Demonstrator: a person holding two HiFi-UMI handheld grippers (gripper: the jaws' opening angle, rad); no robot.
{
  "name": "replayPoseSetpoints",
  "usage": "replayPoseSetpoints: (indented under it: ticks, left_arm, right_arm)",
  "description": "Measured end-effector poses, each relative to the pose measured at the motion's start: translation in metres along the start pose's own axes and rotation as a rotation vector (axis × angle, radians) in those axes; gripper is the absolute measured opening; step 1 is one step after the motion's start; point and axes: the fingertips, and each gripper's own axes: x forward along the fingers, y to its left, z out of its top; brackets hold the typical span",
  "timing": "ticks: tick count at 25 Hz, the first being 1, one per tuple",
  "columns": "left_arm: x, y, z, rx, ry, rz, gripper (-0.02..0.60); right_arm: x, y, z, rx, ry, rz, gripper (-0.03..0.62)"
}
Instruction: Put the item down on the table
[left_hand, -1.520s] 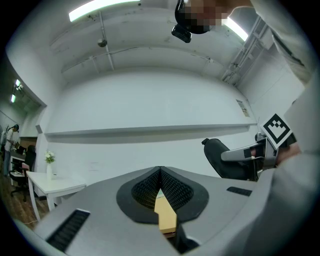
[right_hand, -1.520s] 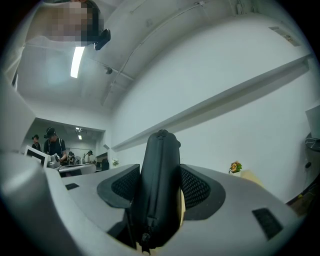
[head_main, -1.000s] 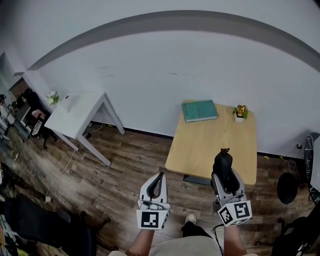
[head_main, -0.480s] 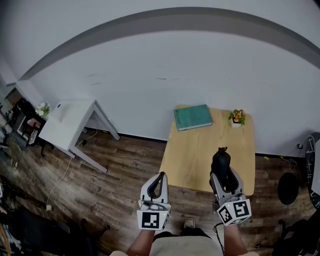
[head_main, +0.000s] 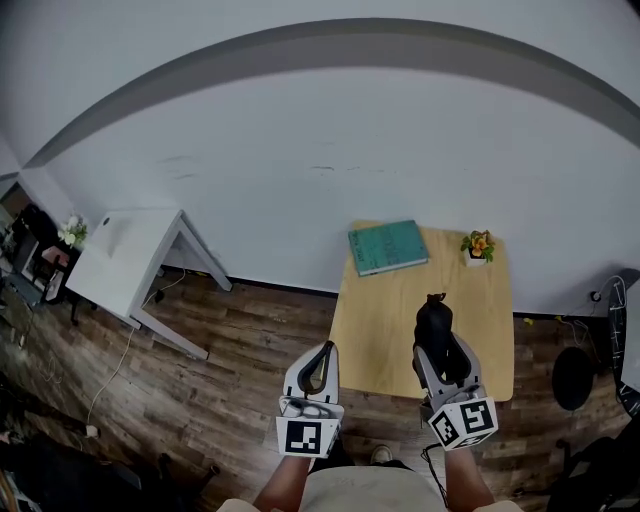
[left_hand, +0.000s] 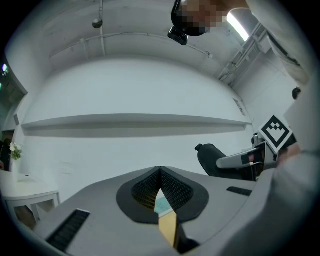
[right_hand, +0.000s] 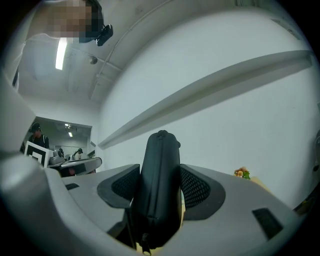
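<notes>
A black zipped pouch (head_main: 433, 322) stands upright between the jaws of my right gripper (head_main: 437, 335), which is shut on it above the near part of a light wooden table (head_main: 385, 310). In the right gripper view the pouch (right_hand: 159, 185) fills the gap between the mesh pads (right_hand: 197, 187) and rises past them. My left gripper (head_main: 318, 372) hangs over the floor just left of the table's near corner. Its jaws meet at the tips in the left gripper view (left_hand: 160, 172), with nothing between them.
A teal book (head_main: 388, 246) lies at the table's far left and a small potted plant (head_main: 478, 245) stands at its far right, both by the white wall. A white desk (head_main: 120, 265) stands to the left on the wooden floor. A dark chair base (head_main: 573, 378) sits right of the table.
The table has drawn closer under the grippers, and the right gripper with the pouch now sits over its near part. Both grippers keep the same jaw state.
</notes>
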Motion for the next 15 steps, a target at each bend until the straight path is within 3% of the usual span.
replayPoseSetpoints:
  ticks: [15]
  left_arm:
    - [0.026, 0.067, -0.013, -0.011, -0.013, -0.025, 0.008]
  right_arm:
    - [0.064, 0.029, -0.008, -0.019, 0.008, -0.035, 0.264]
